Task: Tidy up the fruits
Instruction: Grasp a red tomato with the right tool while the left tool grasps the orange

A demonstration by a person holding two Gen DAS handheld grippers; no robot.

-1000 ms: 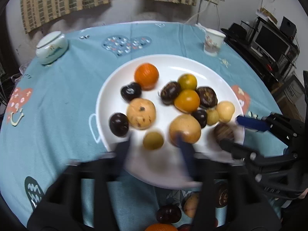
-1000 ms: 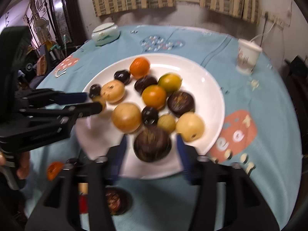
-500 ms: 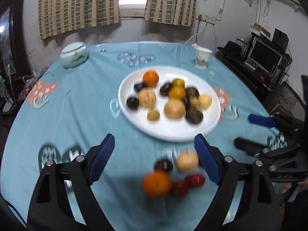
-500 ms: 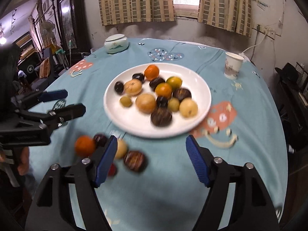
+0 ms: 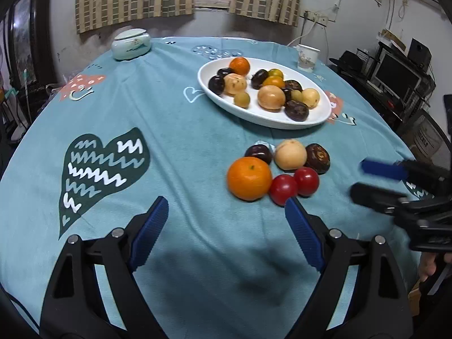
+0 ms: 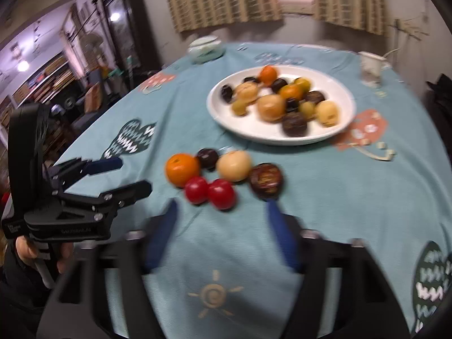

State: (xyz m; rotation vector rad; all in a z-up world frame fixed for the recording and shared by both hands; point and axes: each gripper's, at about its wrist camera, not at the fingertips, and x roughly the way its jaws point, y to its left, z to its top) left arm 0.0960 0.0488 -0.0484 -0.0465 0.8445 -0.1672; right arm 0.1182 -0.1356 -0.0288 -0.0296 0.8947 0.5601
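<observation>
Fruits, loose: I see six in a tight cluster on the tablecloth [image 5: 175,130], on the near side of the plate — one orange [image 5: 249,178], two red tomatoes [image 5: 283,189] side by side and touching, a pale round fruit [image 5: 290,154], a dark plum-like one [image 5: 258,154] and a dark brown one [image 5: 317,158].
Axis: I read all six as near-round; no long axis to note. Orange sits stem dimple up; the brown fruit shows its patterned end toward the right wrist camera.
White plate [image 5: 271,118]: I count roughly a dozen fruits on it — one orange at the far rim, two smaller orange ones, several dark ones, pale tan ones, small green-yellow ones.
Writing: faint print on the left gripper body in the right wrist view, too blurred for me to read. Cup pattern unreadable.
Other vessels: lidded pale-green jar [image 5: 130,43] at far left edge of table; paper cup [image 5: 307,58] beyond the plate, contents hidden.
Left gripper [image 5: 223,220]: jaws wide apart, nothing between them, short of the cluster.
Right gripper [image 6: 221,220]: jaws have just been closing, a clear gap remains, nothing held; tomatoes lie just beyond the tips.
</observation>
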